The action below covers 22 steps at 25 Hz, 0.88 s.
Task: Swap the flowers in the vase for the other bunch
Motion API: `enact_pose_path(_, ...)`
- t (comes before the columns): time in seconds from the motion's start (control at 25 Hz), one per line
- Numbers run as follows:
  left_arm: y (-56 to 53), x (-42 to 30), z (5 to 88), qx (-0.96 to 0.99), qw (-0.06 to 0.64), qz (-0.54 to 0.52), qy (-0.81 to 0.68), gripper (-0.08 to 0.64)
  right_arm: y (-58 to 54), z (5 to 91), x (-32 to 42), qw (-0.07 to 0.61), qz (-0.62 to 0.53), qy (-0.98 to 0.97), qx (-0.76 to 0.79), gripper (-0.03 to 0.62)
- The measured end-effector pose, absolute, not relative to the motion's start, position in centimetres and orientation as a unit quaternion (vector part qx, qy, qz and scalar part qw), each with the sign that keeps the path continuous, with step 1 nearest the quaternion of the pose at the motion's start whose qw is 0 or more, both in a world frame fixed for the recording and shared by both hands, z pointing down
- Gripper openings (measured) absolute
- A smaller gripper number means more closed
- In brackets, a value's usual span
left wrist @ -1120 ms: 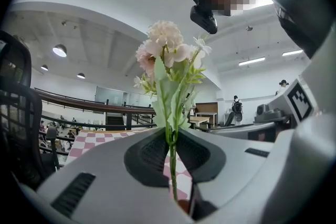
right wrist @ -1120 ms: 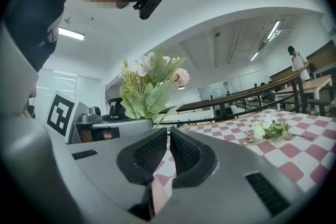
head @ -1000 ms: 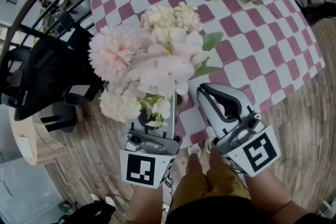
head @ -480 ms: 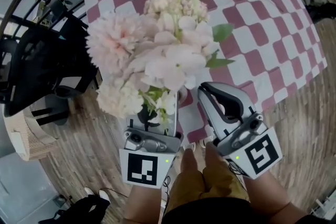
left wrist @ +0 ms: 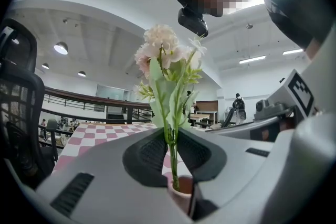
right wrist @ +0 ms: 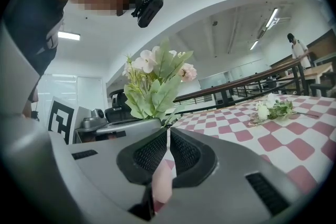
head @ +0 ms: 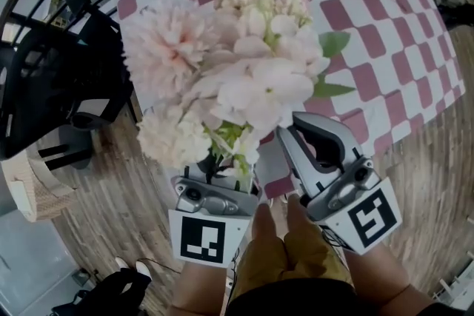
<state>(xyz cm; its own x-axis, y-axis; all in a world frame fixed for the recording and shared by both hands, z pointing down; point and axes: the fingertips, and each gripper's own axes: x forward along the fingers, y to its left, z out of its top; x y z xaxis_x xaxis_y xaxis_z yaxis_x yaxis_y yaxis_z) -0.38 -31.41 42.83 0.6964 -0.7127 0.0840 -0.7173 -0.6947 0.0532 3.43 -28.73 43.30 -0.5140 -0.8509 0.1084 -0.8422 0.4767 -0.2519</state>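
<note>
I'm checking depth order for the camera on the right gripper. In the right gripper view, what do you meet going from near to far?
vase between the jaws → white bunch → railing → person at the back. The bouquet stands in the vase, so it is left out.

Left gripper (left wrist: 171,150) & right gripper (right wrist: 168,150): light-grey moulded shells, broad curved jaws lined w/ blk ribbed pads (left wrist: 149,153), dark slotted insets on the jaw tops. Each carries a white cube w/ blk square markers: left marker cube (head: 204,239), right marker cube (head: 368,217). Silver metal fittings sit just ahead of the cubes. Person wears mustard-yellow trousers (head: 285,263), a dark top (right wrist: 31,34) & a blk head camera (right wrist: 149,5).
</note>
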Motion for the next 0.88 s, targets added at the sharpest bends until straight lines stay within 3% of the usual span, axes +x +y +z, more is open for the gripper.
enact_pose_path(0.88,-29.7,0.3,47.1,0.917,0.049,0.077,-0.389,0.143,-27.5,44.4,3.2,0.012,-0.146,0.861,-0.486,0.041)
